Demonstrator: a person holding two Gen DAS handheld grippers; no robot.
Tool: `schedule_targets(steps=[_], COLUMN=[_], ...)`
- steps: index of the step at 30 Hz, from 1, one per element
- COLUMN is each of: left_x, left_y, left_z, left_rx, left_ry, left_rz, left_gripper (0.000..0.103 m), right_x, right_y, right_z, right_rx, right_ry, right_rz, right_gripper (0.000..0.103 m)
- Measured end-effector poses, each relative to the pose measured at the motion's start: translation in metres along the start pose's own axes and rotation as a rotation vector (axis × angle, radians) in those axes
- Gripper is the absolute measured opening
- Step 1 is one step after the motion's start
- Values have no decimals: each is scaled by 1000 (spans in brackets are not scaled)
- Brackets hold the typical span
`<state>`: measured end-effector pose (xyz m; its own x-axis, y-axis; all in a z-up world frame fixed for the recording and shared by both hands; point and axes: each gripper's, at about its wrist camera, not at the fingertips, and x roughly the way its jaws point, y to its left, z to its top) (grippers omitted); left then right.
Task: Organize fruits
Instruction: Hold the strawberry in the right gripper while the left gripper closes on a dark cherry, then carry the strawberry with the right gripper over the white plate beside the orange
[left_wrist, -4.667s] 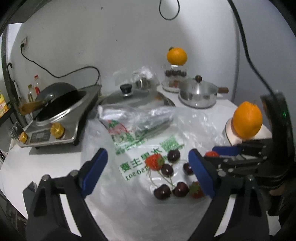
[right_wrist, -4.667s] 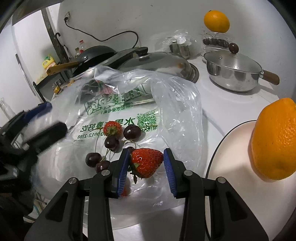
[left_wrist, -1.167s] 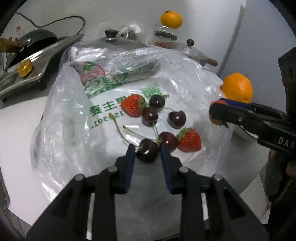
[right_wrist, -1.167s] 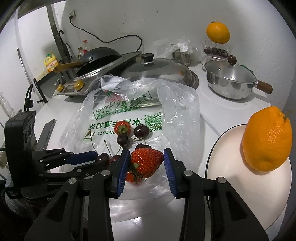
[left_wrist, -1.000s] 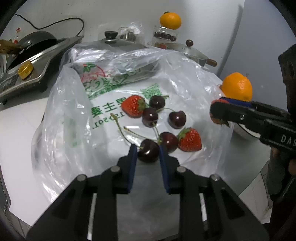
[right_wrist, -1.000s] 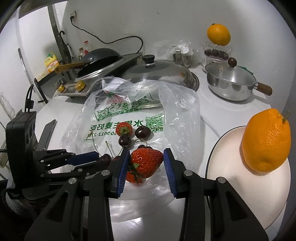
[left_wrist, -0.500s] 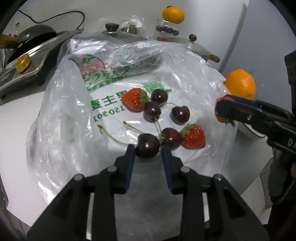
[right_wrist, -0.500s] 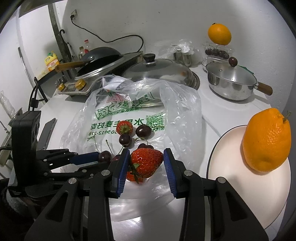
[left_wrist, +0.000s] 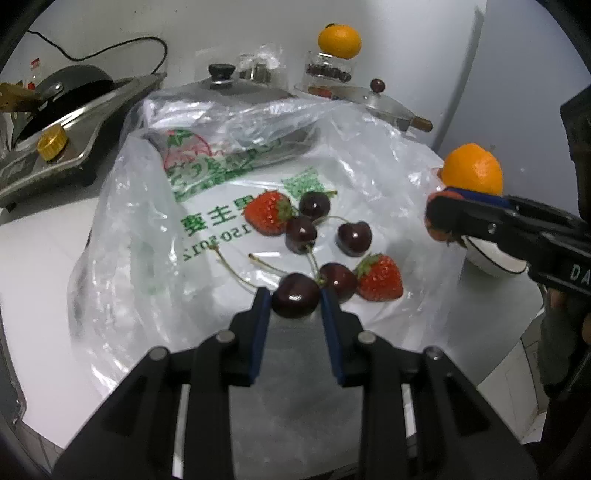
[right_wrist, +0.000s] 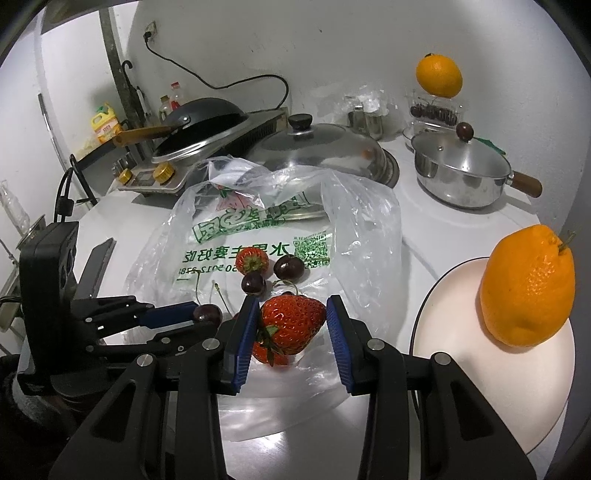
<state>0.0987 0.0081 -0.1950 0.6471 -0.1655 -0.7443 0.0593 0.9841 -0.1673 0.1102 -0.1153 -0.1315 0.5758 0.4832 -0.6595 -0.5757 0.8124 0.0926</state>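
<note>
My left gripper (left_wrist: 296, 300) is shut on a dark cherry (left_wrist: 295, 295) and holds it just above the plastic bag (left_wrist: 147, 236). Several cherries and two strawberries (left_wrist: 266, 212) lie on the bag. My right gripper (right_wrist: 291, 325) is shut on a red strawberry (right_wrist: 291, 323), held above the bag's near edge. It also shows in the left wrist view (left_wrist: 439, 225), at the right. A white plate (right_wrist: 461, 369) to the right carries an orange (right_wrist: 526, 286).
An induction cooker with a black wok (right_wrist: 199, 125), a steel lid (right_wrist: 321, 147) and a lidded saucepan (right_wrist: 461, 170) stand behind the bag. A second orange (right_wrist: 439, 75) rests on a clear cherry container (right_wrist: 434, 109) at the back.
The left gripper, open 4.7 s ago, has closed on a cherry and lifted it slightly off the bag. The right gripper keeps its strawberry and has risen a little.
</note>
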Motion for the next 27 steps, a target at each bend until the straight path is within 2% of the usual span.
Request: schedule_targets(steps=[12,27], left_x=[-32,-50], left_y=[-12,-57], left_z=[13,34], left_rx=[15,72], left_ry=[-65,-123], left_rz=[-5,-37], left_gripper=[29,29], right_x=[-22,-65], right_y=[0,-25], right_z=[1,-6], right_rx=[-7,15], right_ry=[-43,-101], right_rz=[-13,-48], right_gripper=[40,40])
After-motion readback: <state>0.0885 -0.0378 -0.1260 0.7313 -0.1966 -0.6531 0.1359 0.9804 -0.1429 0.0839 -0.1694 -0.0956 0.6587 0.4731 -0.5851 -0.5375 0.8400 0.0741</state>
